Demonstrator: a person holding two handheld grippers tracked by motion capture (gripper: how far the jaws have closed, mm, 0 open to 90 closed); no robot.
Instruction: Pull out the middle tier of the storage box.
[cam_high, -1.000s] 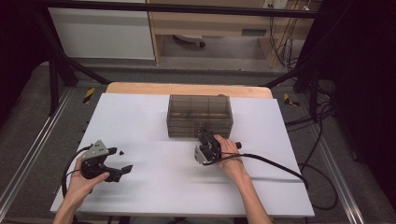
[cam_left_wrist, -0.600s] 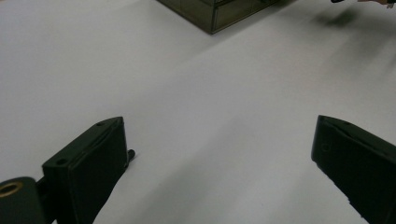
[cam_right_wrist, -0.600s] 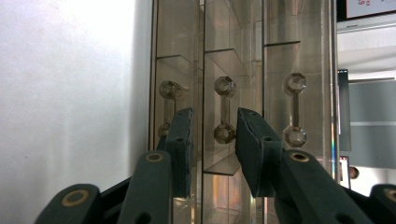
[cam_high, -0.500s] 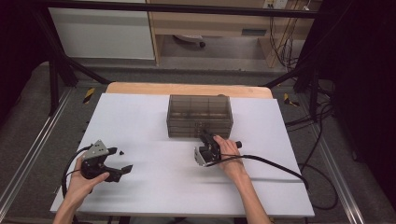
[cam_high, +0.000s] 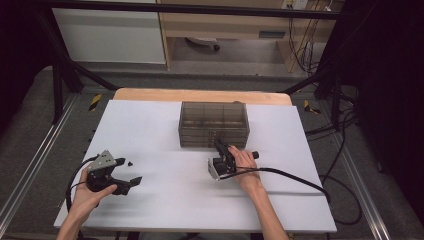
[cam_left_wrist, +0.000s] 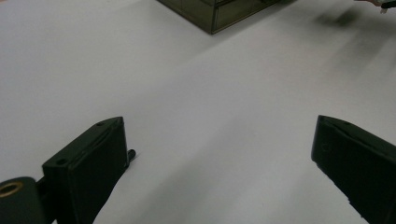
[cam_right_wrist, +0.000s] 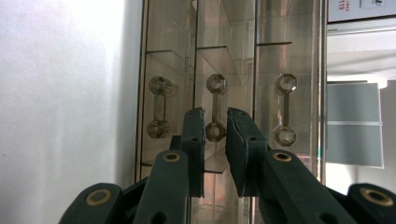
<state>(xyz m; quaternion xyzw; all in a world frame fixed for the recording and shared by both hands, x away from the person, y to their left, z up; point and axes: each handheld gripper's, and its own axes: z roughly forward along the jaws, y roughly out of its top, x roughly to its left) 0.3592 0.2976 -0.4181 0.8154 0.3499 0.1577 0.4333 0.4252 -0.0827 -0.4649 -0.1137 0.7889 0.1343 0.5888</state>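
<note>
A smoked clear drawer cabinet (cam_high: 214, 124) stands at the back middle of the white table (cam_high: 150, 130). My right gripper (cam_high: 218, 143), rolled on its side, points at the cabinet's front. In the right gripper view its jaws (cam_right_wrist: 215, 114) have just been closing. They stand a narrow gap apart around the middle drawer's handle (cam_right_wrist: 216, 93), which sits between the pads. I see no firm contact. Two more handles (cam_right_wrist: 159, 106) (cam_right_wrist: 285, 109) flank it. My left gripper (cam_high: 131, 170) rests low at the table's left with its jaws wide open (cam_left_wrist: 219, 126) and nothing between them.
A black cable (cam_high: 295, 177) trails from the right gripper across the table to the right edge. A wooden strip (cam_high: 200, 95) borders the table's far side. The cabinet's corner (cam_left_wrist: 219, 11) lies well ahead of the left gripper.
</note>
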